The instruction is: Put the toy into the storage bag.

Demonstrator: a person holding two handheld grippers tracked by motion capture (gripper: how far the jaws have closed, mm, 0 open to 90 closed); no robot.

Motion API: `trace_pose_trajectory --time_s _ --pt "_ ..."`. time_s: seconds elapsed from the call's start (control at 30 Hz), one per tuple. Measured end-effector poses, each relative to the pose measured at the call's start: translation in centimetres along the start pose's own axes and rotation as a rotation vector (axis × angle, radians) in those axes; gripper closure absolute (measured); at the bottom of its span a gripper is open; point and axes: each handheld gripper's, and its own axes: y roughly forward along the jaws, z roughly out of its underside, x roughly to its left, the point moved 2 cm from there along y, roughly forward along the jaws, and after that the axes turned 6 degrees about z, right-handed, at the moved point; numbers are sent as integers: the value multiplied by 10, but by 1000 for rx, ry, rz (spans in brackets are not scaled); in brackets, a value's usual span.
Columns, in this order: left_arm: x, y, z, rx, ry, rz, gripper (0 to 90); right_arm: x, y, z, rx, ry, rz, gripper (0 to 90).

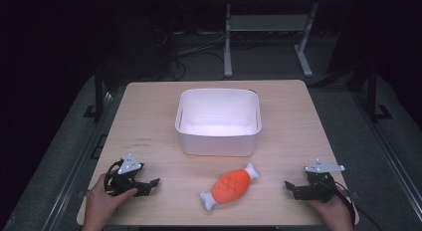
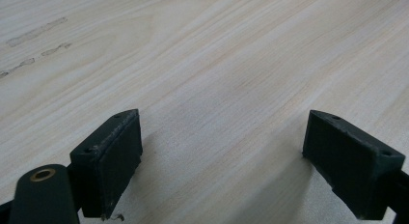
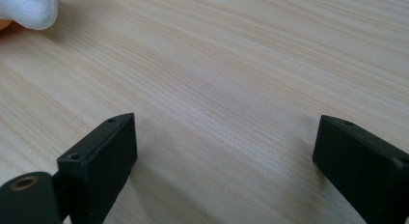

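Note:
An orange plush drumstick toy with white bone ends lies on the wooden table near its front edge, between my two grippers. Its white end peeks into the top left corner of the right gripper view. My left gripper rests at the front left, held by a hand, and points toward the toy. In the left gripper view its jaws stand wide apart over bare wood. My right gripper sits at the front right, also open, with nothing between its fingers.
A white rectangular bin stands behind the toy at the table's middle. Beyond the table's far edge are a dark floor with cables and the metal legs of another table.

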Motion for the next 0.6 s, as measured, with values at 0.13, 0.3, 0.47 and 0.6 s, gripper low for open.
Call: trace_pose_trajectory --time_s 0.13,0.3,0.47,0.6 --pt "0 0 0 -1 0 0 131 0 0 0 0 1 -1 78" --pt "0 0 0 1 -1 0 131 1 -2 0 3 -9 -8 133" --pt "0 0 0 -1 -2 0 132 7 -8 -3 30 -24 -17 242" --pt "0 0 0 -1 -1 0 132 8 -12 -6 27 -32 -26 363"
